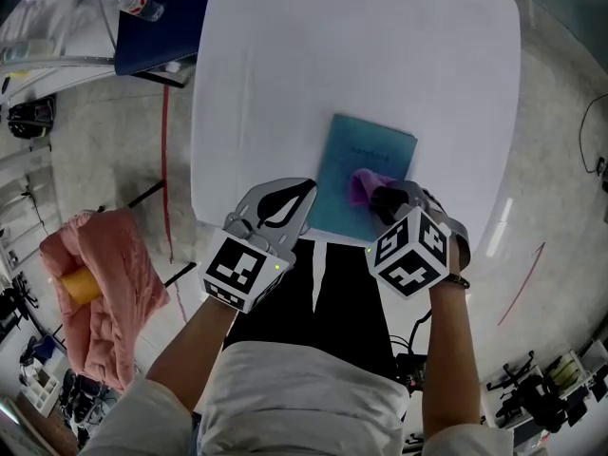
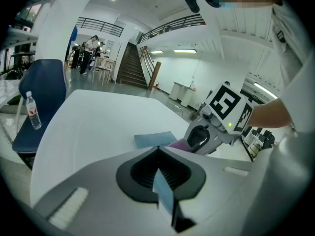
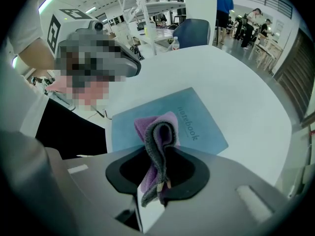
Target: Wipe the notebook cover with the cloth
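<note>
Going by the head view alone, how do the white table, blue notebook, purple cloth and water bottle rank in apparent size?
1. White table
2. Blue notebook
3. Purple cloth and water bottle: these look about alike. The right tongs hide part of the cloth, and the bottle is farther away.

word "notebook" in dark letters on the blue notebook [image 3: 204,124] cover, nothing else legible

Open table [image 1: 380,55] around notebook [image 1: 359,160]; chair [image 1: 161,27] well apart.
</note>
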Demonstrator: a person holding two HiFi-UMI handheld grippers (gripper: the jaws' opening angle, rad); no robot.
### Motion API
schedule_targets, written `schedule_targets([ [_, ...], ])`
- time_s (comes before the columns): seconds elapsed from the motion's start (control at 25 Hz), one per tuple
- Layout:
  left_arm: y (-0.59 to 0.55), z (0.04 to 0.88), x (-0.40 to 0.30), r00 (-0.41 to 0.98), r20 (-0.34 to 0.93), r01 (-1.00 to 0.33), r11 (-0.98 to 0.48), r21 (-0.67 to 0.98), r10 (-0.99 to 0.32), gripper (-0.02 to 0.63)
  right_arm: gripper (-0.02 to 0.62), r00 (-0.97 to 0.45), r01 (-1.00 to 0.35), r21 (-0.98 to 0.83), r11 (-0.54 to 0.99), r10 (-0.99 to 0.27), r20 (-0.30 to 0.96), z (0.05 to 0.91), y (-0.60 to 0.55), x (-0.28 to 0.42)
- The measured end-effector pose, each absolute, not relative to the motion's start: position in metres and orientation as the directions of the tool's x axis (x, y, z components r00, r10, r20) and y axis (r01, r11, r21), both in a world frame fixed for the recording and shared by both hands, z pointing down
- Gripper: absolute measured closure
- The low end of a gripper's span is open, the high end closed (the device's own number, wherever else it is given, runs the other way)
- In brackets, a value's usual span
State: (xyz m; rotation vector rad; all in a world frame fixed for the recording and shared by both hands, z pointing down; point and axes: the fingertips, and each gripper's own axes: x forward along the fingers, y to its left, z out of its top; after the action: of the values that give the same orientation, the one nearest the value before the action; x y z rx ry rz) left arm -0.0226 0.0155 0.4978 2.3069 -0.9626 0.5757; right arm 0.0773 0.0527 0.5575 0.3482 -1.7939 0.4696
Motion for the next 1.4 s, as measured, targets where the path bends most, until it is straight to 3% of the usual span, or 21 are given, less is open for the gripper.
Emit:
schedule_targets([
  [1.4,0.026,0.489,-0.012,0.677,0.561,-0.709,-0.625,0.326,-0.476,0.606,0.486,-0.305,-0.474,-0.254,0.843,0.113,0.946,0.561,0.132,0.056],
])
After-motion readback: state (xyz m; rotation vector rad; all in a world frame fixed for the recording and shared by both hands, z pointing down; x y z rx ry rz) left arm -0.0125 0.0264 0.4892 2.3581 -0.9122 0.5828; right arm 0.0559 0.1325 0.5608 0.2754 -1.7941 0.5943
